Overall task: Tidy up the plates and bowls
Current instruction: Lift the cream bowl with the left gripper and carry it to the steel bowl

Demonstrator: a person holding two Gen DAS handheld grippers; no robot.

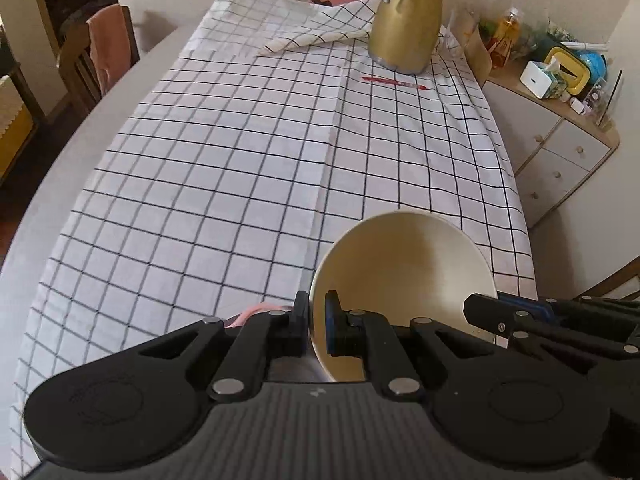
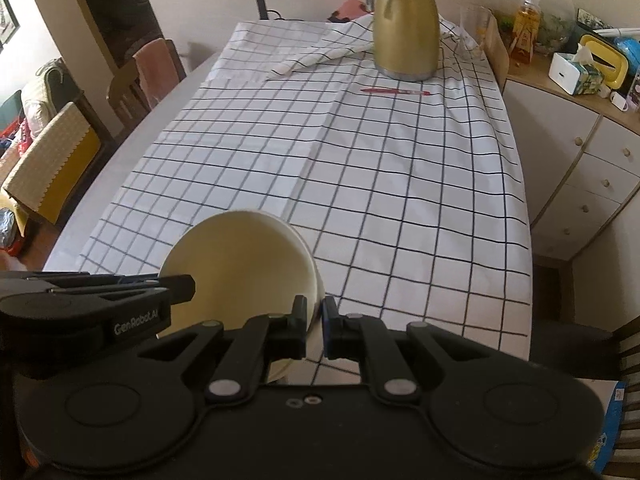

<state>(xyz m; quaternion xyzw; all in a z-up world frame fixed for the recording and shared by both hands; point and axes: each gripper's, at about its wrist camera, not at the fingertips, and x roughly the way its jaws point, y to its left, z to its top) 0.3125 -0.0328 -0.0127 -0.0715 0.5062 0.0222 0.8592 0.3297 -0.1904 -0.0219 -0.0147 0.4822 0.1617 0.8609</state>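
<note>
Left wrist view shows the left gripper (image 1: 317, 326) with its fingers nearly closed on the left rim of a cream bowl (image 1: 400, 280), one pad outside the wall and one inside, so the bowl is pinched at its edge and tilted, its hollow facing up and toward the camera. Just right of those fingers, at the bowl's opposite edge, the right gripper (image 1: 504, 316) reaches in; from its own camera the right gripper (image 2: 315, 322) has its fingers drawn close together on the rim of the bowl (image 2: 240, 264), which sits ahead and to the left of them. Both grips appear to share one bowl, held above the near end of the checked tablecloth (image 1: 240, 152) covering the surface; whether a second bowl nests beneath it is hard to tell, though a doubled edge shows beside the right fingers. A small pink shape peeks out just behind the left fingers, too hidden to name. Far ahead of the fingers stand a gold thermos jug (image 1: 406, 20) and a red pen (image 1: 394, 82). No plates or stacks are visible, so I judge the sorting to be in an early or middle stage: this bowl is in transit and has yet to be set down.
</note>
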